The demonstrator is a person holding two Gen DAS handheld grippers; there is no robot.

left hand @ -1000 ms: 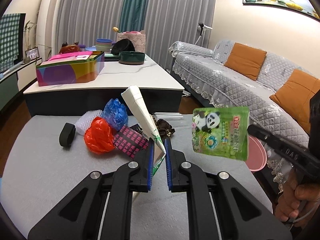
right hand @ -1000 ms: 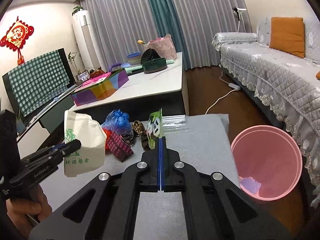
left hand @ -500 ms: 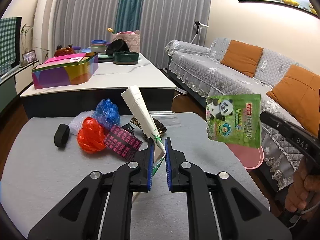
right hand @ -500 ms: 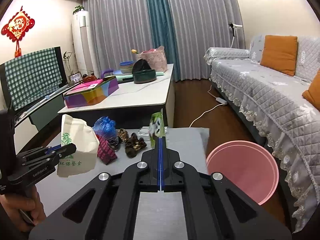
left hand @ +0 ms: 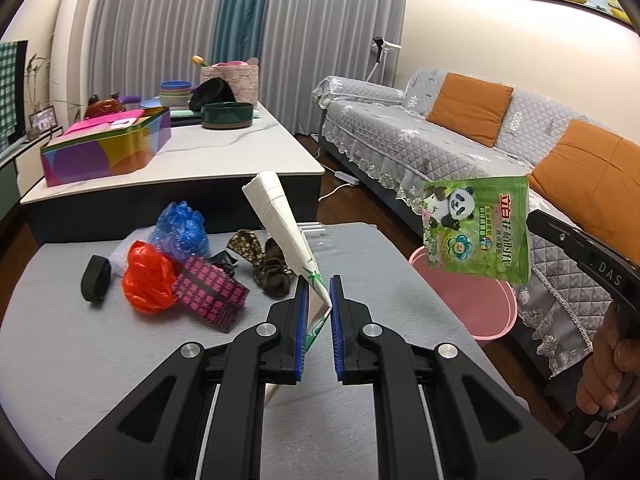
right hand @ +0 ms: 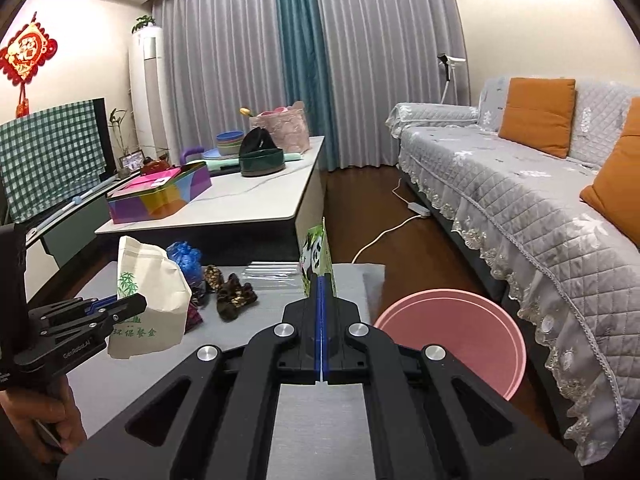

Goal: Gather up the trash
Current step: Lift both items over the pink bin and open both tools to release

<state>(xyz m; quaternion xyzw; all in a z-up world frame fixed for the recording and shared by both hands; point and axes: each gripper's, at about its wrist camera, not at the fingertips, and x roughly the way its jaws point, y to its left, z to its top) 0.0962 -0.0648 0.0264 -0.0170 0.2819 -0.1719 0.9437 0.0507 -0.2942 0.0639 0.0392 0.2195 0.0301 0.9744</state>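
Note:
My left gripper [left hand: 319, 292] is shut on a white paper bag [left hand: 280, 220] with a green bamboo print, held above the grey table [left hand: 80, 360]; the bag also shows in the right wrist view [right hand: 150, 296]. My right gripper [right hand: 321, 280] is shut on a green panda wrapper [right hand: 316, 252], seen flat in the left wrist view [left hand: 478, 232], in the air beside the table's right edge, over a pink bin [right hand: 460, 328] on the floor. On the table lie a red plastic bag [left hand: 148, 280], a blue plastic bag [left hand: 182, 228], a pink-and-black wrapper [left hand: 210, 292] and brown patterned scraps [left hand: 268, 268].
A black band [left hand: 95, 283] lies at the table's left. Clear straws [right hand: 272, 270] lie at its far edge. A white coffee table [left hand: 192, 160] with a colourful box and bowls stands behind. A grey sofa [right hand: 520, 208] with orange cushions runs along the right.
My right gripper has carried the panda wrapper right and a bit up, from over the table's edge to above the pink bin. My left gripper keeps the paper bag and has drawn back slightly.

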